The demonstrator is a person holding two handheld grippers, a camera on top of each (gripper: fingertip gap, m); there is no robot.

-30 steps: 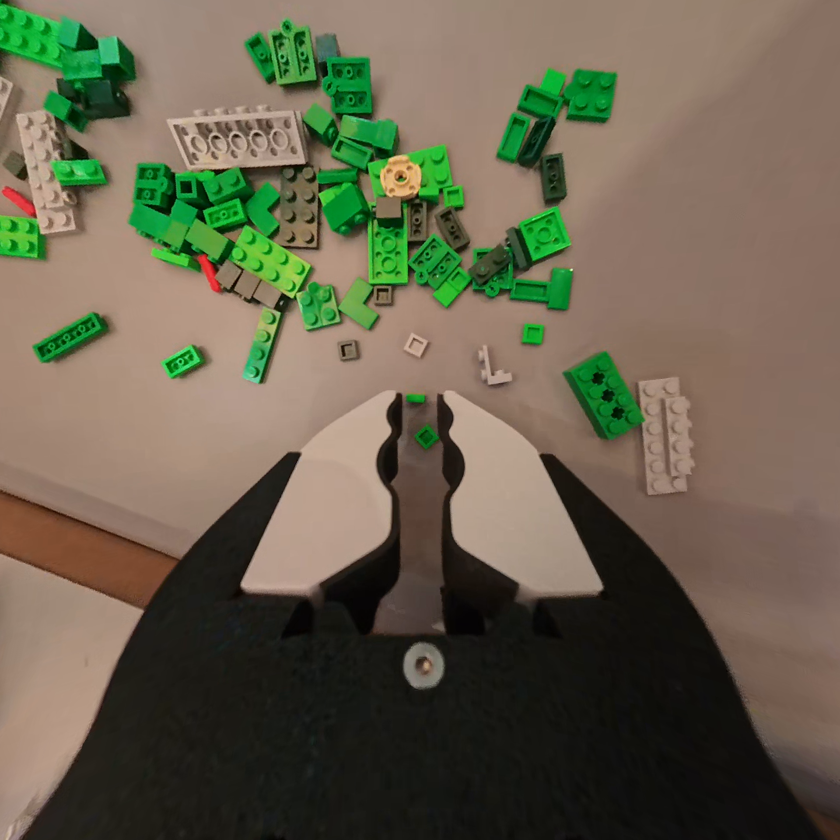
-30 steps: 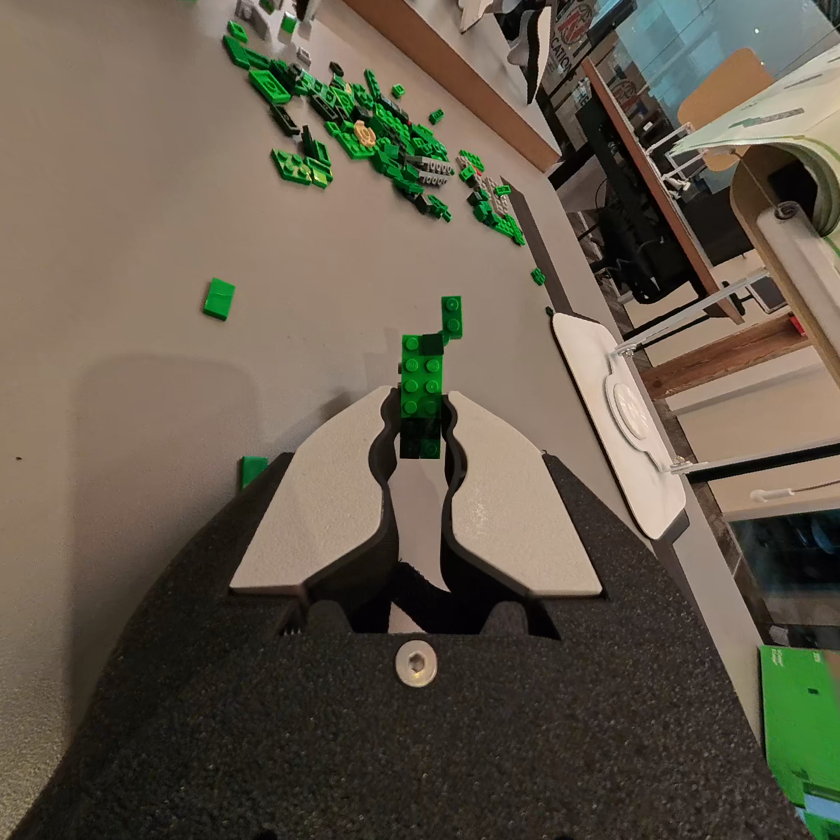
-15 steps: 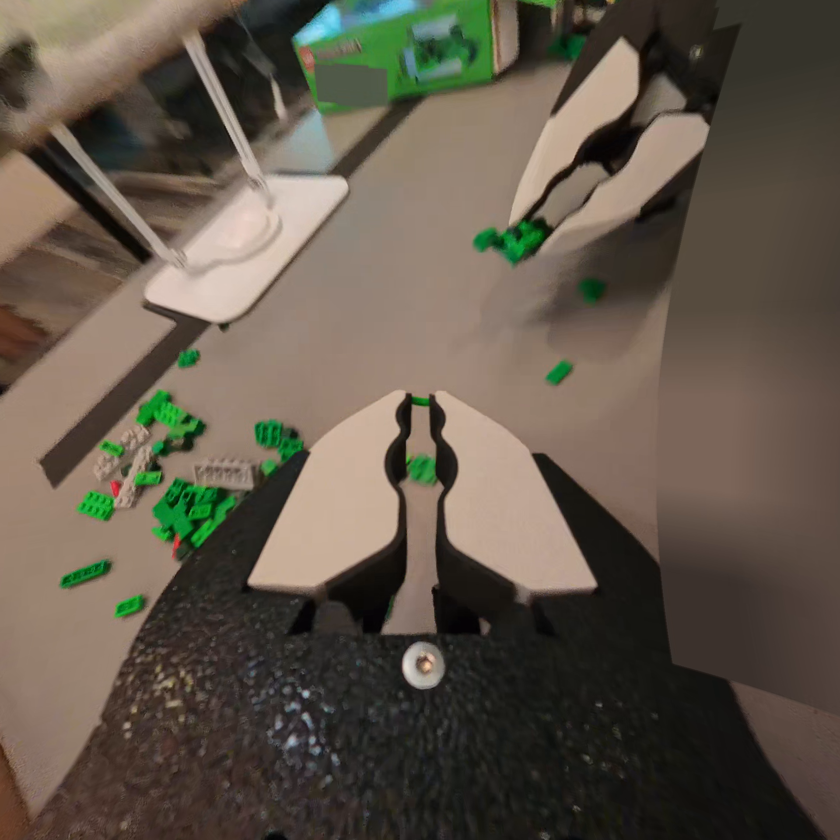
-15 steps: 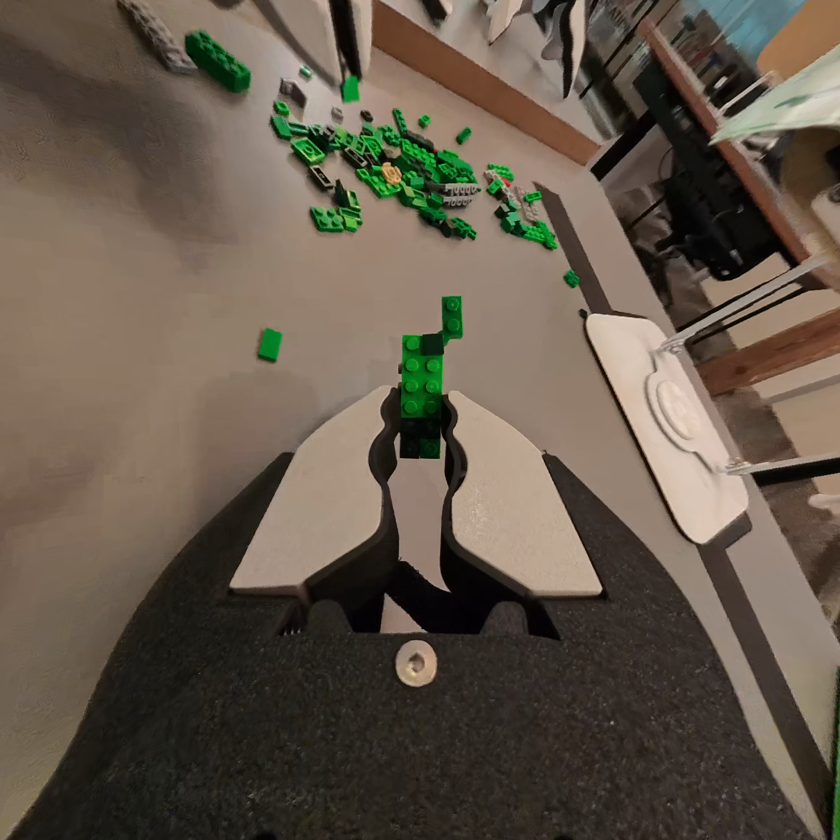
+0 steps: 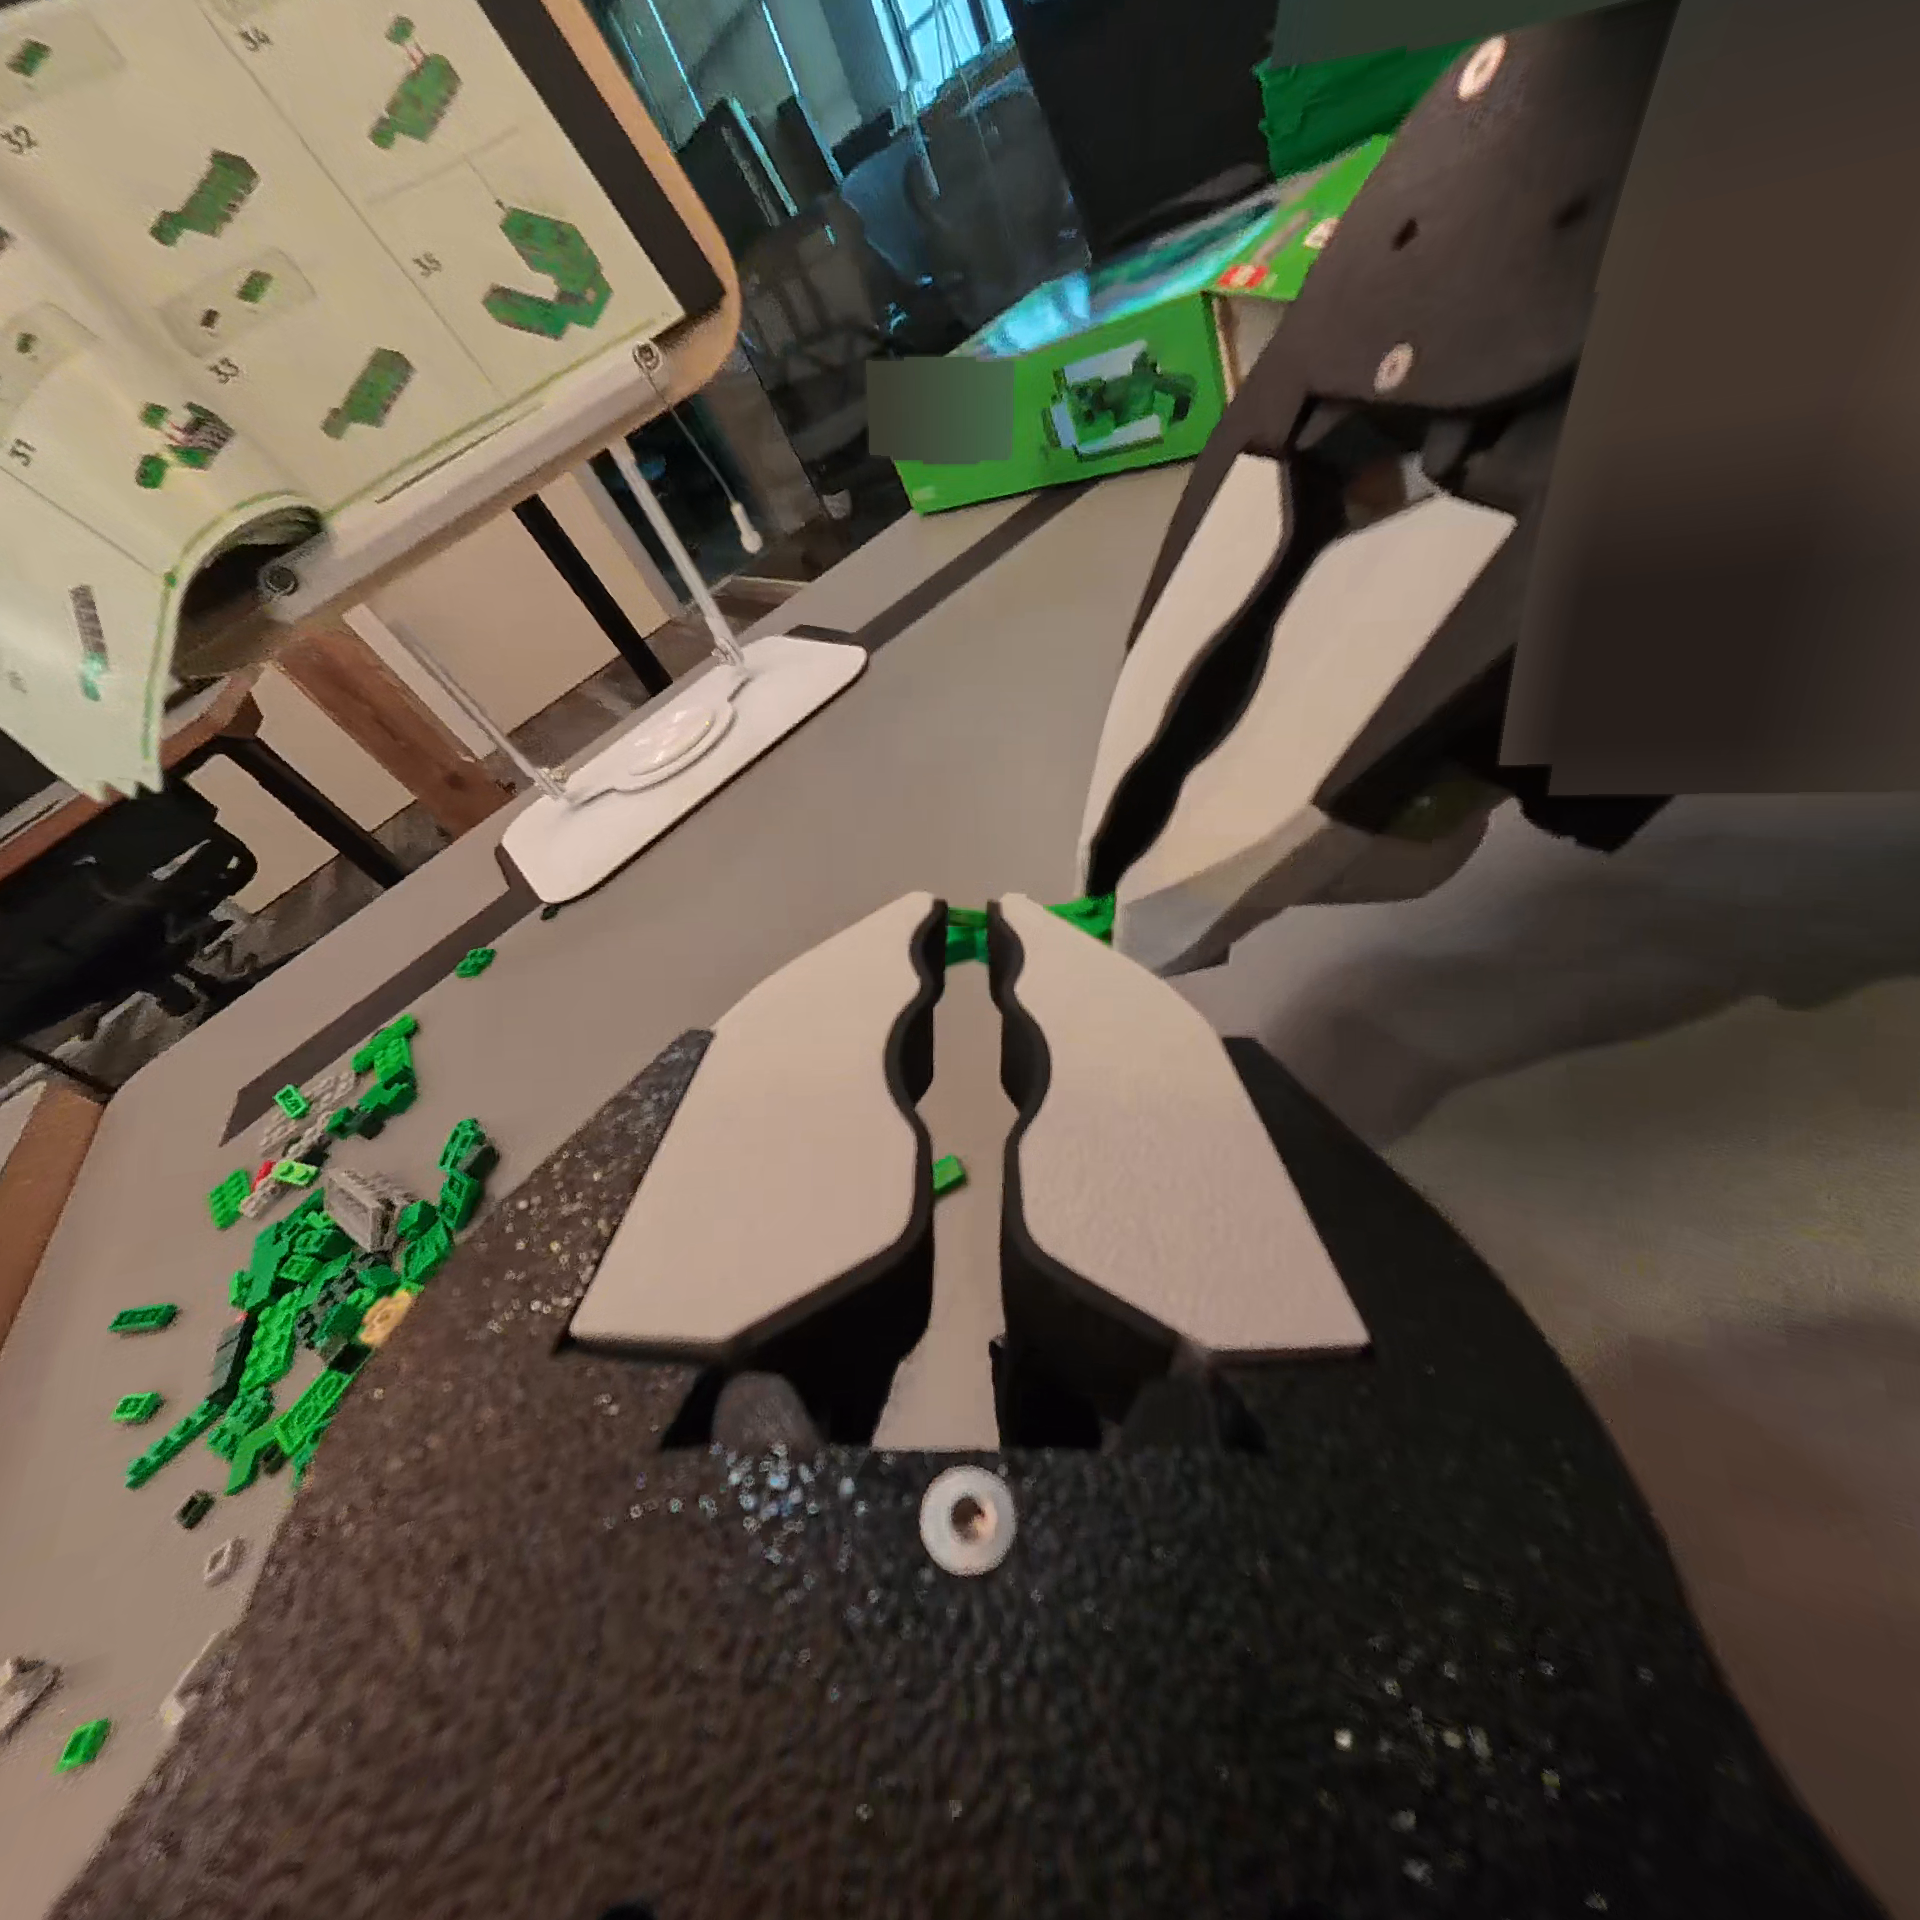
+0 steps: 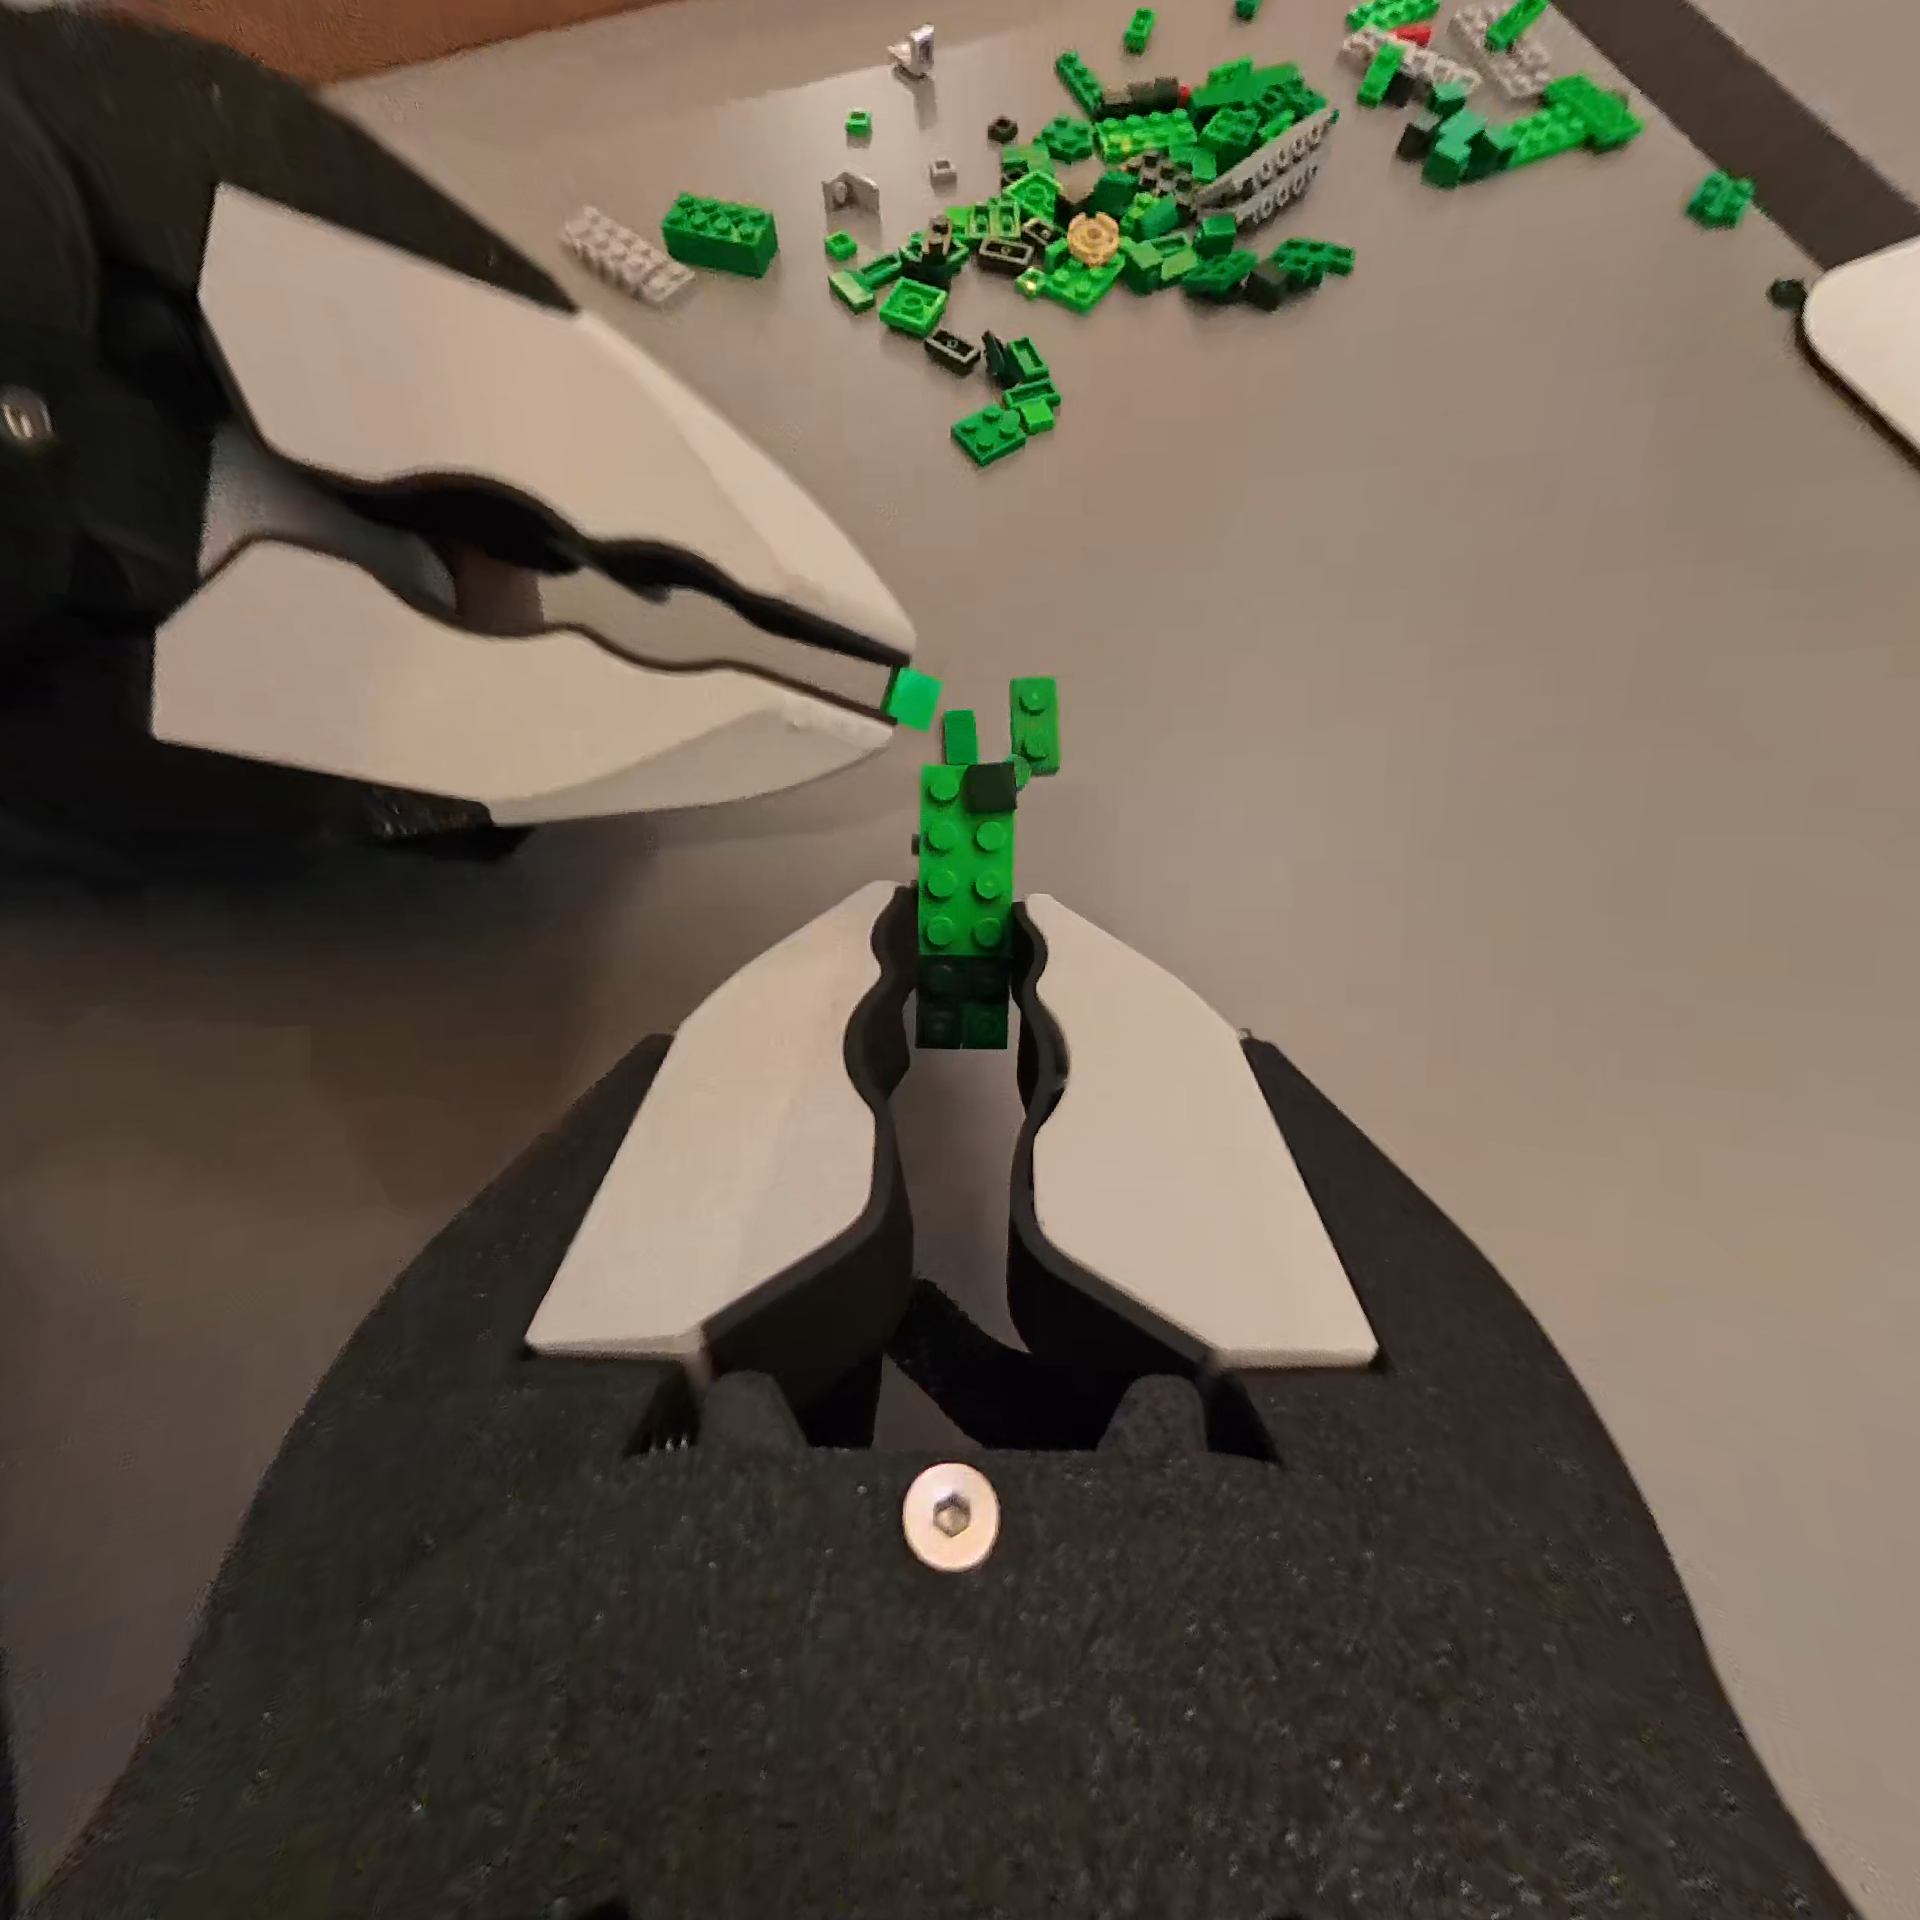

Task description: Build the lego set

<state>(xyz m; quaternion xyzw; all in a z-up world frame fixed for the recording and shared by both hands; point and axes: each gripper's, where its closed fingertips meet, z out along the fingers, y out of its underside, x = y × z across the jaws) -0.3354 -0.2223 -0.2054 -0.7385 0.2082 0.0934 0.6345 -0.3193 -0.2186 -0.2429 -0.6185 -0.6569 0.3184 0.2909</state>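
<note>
My right gripper [image 6: 961, 914] is shut on a small green brick assembly [image 6: 966, 862], held upright above the grey table [image 6: 1455, 727]. My left gripper [image 6: 899, 691] comes in from the left, shut on a small green tile [image 6: 914, 694]. The tile hangs just left of the assembly's top pieces, very close; I cannot tell if they touch. In the left wrist view my left gripper [image 5: 966, 912] has its tips pinched together with green showing between them. The right gripper [image 5: 1101, 883] and the assembly [image 5: 1081, 914] sit just beyond.
A pile of loose green and grey bricks [image 6: 1122, 218] lies farther off, also seen in the left wrist view [image 5: 312, 1278]. A white stand base [image 5: 686, 758] holds an instruction booklet [image 5: 260, 260]. A green box [image 5: 1091, 426] stands behind. One loose green piece [image 5: 948, 1174] lies on the table. About 4 centimetres separates my left fingertips from my right. The loose green piece [image 5: 948, 1174] sits 7 centimetres or so from the ends of my right fingers. The right camera catches it too, in the right wrist view [image 6: 957, 751].
My left gripper has swung away from the brick pile with the small green tile and closed in on the assembly. My right gripper has turned toward the pile, still holding the assembly.
</note>
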